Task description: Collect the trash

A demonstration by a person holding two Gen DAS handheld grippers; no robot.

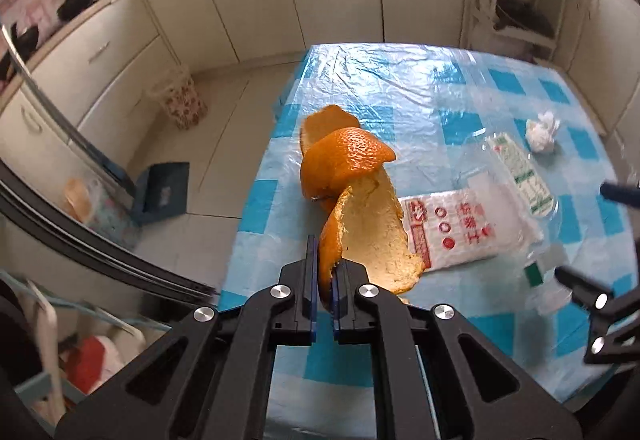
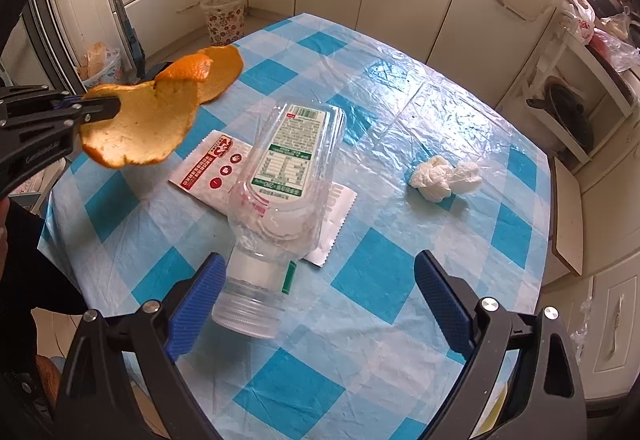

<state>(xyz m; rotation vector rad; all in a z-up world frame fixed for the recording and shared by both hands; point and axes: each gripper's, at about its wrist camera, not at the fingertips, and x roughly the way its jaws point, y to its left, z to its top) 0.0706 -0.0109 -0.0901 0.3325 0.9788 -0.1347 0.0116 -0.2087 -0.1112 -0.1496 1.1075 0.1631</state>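
My left gripper (image 1: 325,280) has its fingers pinched tight on one end of the orange peel (image 1: 352,192), which hangs clear above the surface (image 1: 360,88) near its left edge. The peel's long axis runs away from the fingers, out over the checked cloth, curling so that pale pith faces one way and orange rind the other.

My right gripper (image 2: 320,292) has its fingers spread wide with nothing gripped. The crushed plastic bottle (image 2: 280,180) lies on the surface between them, mouth toward me and base pointing away; its neck looks just beside the left blue pad (image 2: 196,304), and I cannot tell if they touch.

The bottle covers part of a red-and-white wrapper (image 2: 212,168). A crumpled tissue (image 2: 444,178) sits well apart, to its right. A floral bin (image 2: 224,20) stands on the floor beyond.
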